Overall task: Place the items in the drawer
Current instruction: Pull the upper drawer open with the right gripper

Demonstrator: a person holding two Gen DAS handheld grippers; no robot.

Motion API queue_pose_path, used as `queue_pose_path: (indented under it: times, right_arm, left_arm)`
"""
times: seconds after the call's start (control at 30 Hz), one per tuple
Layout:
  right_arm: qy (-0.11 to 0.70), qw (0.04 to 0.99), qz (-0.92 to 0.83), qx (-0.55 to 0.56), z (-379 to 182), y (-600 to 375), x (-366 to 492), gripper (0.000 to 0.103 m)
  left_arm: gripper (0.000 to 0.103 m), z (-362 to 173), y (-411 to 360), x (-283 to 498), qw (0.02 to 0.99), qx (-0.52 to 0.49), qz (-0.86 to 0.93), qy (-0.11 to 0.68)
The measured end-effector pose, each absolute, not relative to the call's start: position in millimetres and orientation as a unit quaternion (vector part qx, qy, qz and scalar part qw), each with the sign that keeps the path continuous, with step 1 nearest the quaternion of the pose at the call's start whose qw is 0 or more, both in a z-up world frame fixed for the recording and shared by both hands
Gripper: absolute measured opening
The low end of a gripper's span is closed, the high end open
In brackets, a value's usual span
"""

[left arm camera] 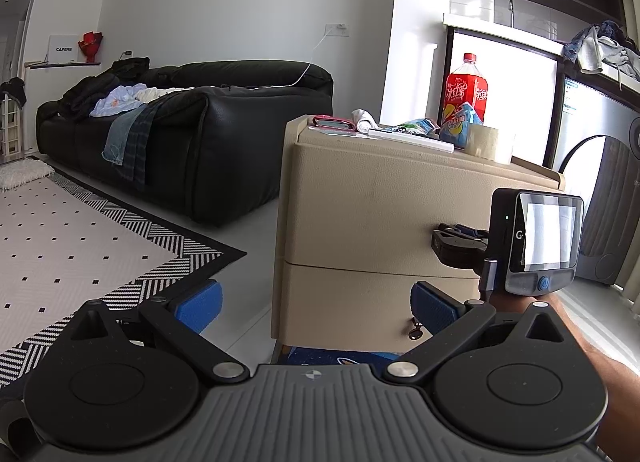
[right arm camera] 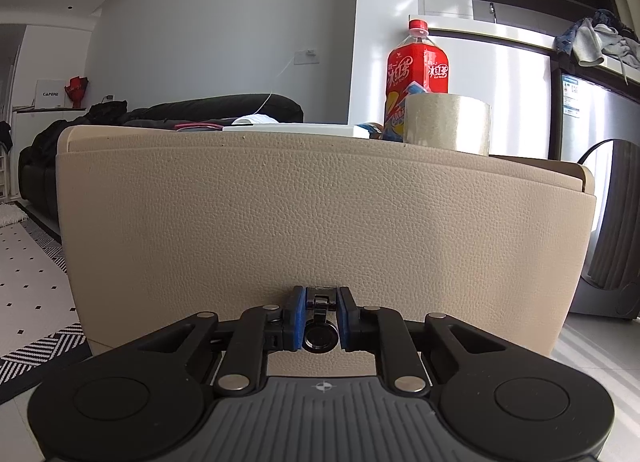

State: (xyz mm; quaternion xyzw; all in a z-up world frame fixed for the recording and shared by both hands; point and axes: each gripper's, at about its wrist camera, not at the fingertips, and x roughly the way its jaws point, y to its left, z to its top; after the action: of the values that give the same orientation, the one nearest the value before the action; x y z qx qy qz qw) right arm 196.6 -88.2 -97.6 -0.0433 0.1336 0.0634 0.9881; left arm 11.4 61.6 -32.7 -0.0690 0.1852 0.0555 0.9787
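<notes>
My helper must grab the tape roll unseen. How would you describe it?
Find the beige leather cabinet by the black sofa. On its top, at the right front corner, stands the tape roll, before the red bottle: the only pale tan cylinder there.

The left wrist view looks from low and further back, obliquely at the beige cabinet (left arm camera: 380, 222), also catching the sofa (left arm camera: 180, 134). The right wrist view faces the cabinet's (right arm camera: 320, 214) front squarely, very near. Both share the red bottle (left arm camera: 466, 88) and tape roll (left arm camera: 490, 142).
</notes>
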Motion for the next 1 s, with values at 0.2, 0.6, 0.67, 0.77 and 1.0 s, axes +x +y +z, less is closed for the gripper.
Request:
queue_pose_path:
  times: [0.2, 0.6, 0.67, 0.77, 1.0]
  right_arm:
    - [0.139, 0.988, 0.065, -0.038, -95.6, -89.9, 196.8, 0.017]
    - [0.142, 0.987, 0.066, -0.031, -92.5, -93.1, 192.7, 0.017]
    - [0.142, 0.987, 0.066, -0.030, -92.4, -93.6, 191.7, 0.017]
    - [0.143, 0.987, 0.067, -0.027, -91.5, -95.1, 191.1, 0.017]
    - [0.144, 0.987, 0.067, -0.026, -91.0, -95.6, 188.9, 0.017]
  left_arm:
    - [0.103, -33.3, 62.5, 10.3, 0.979, -0.071, 0.057, 0.185]
    - [0.103, -34.1, 63.9, 9.1, 0.979, -0.072, 0.058, 0.184]
    - [0.103, -34.7, 64.1, 9.5, 0.978, -0.073, 0.058, 0.185]
    - [0.103, -34.9, 63.8, 9.6, 0.978, -0.072, 0.058, 0.186]
    - [0.103, -35.5, 64.6, 9.7, 0.978, -0.073, 0.058, 0.186]
